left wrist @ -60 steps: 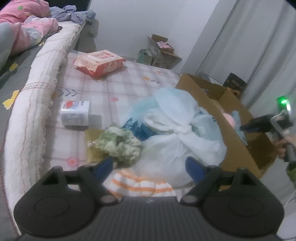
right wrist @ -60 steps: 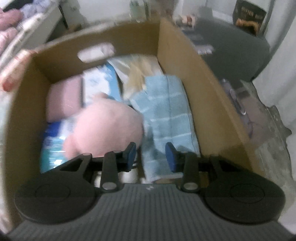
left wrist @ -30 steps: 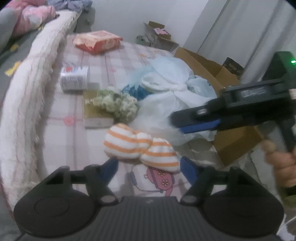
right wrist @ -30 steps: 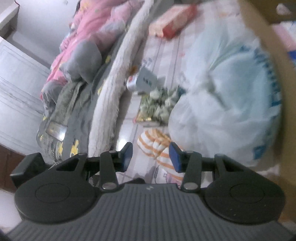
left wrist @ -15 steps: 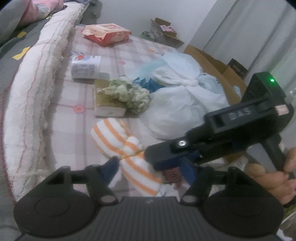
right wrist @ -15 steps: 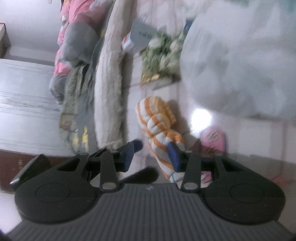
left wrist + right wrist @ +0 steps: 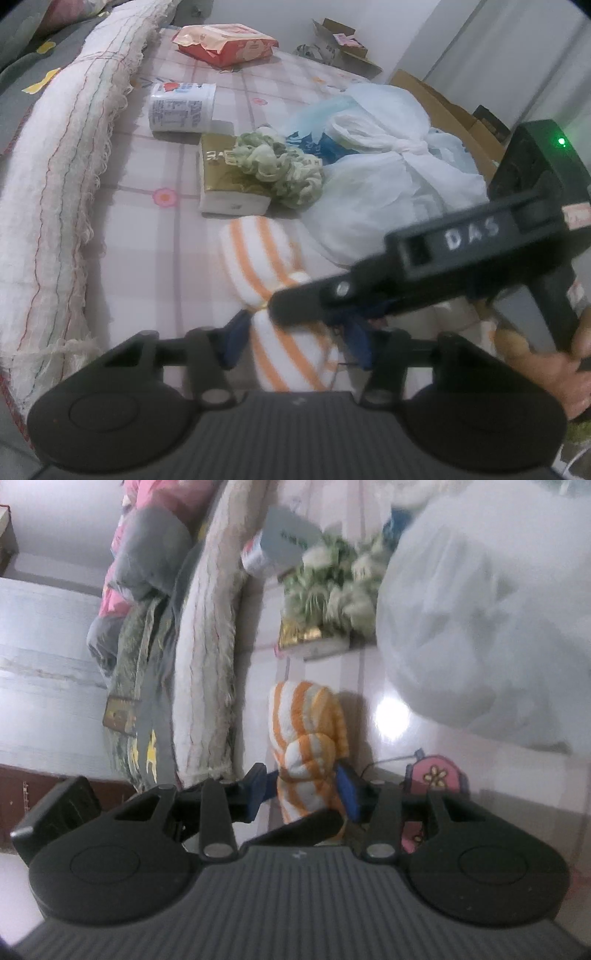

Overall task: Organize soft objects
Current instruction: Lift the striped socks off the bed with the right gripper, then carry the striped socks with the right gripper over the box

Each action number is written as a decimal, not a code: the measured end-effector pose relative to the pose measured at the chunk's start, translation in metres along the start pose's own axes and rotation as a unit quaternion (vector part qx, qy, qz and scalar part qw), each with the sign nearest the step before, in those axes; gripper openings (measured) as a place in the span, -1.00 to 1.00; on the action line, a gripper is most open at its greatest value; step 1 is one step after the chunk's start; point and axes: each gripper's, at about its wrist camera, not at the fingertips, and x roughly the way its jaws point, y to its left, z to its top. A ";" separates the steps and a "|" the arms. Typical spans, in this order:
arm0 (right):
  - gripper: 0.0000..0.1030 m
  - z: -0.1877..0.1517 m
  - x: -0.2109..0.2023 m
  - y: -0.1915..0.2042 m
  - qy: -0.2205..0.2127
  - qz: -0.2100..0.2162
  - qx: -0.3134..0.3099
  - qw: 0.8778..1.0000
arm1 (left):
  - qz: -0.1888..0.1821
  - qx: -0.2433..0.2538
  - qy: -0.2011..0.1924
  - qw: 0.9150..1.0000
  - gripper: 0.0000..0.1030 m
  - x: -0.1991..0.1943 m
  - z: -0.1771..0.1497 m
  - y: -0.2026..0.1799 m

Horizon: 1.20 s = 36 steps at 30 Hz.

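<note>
An orange-and-white striped soft bundle [image 7: 266, 258] lies on the checked mat, tied in the middle. My left gripper [image 7: 295, 341] points down at its near half; the jaws are closing, the bundle sits between them, and I see no pad pressing on it. My right gripper [image 7: 295, 299] reaches in from the right, held by a hand [image 7: 535, 369], across the same bundle. In the right wrist view the bundle [image 7: 306, 716] stands between the blue pads of the right gripper [image 7: 301, 790], which is open. A black finger [image 7: 306, 825] of the left gripper shows below it.
Beyond the bundle lie a green ruffled cloth [image 7: 280, 170] on a gold tissue pack [image 7: 221, 184], a knotted white plastic bag [image 7: 388, 177], a white roll pack [image 7: 181, 107] and a red wipes pack [image 7: 225, 42]. A cardboard box [image 7: 443, 107] stands right; a rolled blanket [image 7: 55, 166] runs along the left.
The right gripper left the cardboard box, swung over and came down onto the striped bundle. The left gripper sank toward the bundle and its jaws narrowed around the near half.
</note>
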 end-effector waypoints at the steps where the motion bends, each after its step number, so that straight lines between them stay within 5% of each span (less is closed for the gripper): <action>1: -0.18 0.000 0.003 -0.002 0.003 0.000 0.003 1.000 | 0.000 -0.002 0.001 1.000 0.01 0.001 0.000 0.001; 20: -0.35 -0.013 -0.039 0.010 -0.029 0.066 0.001 0.997 | -0.005 0.036 -0.060 0.998 -0.01 -0.051 0.010 -0.028; 31: -0.38 -0.011 -0.131 0.007 -0.122 0.096 -0.022 0.988 | -0.053 0.107 -0.108 0.987 0.04 -0.066 0.047 -0.093; 36: -0.39 -0.016 -0.191 -0.014 -0.187 0.087 -0.014 0.978 | -0.093 0.110 -0.114 0.983 0.24 -0.060 0.059 -0.110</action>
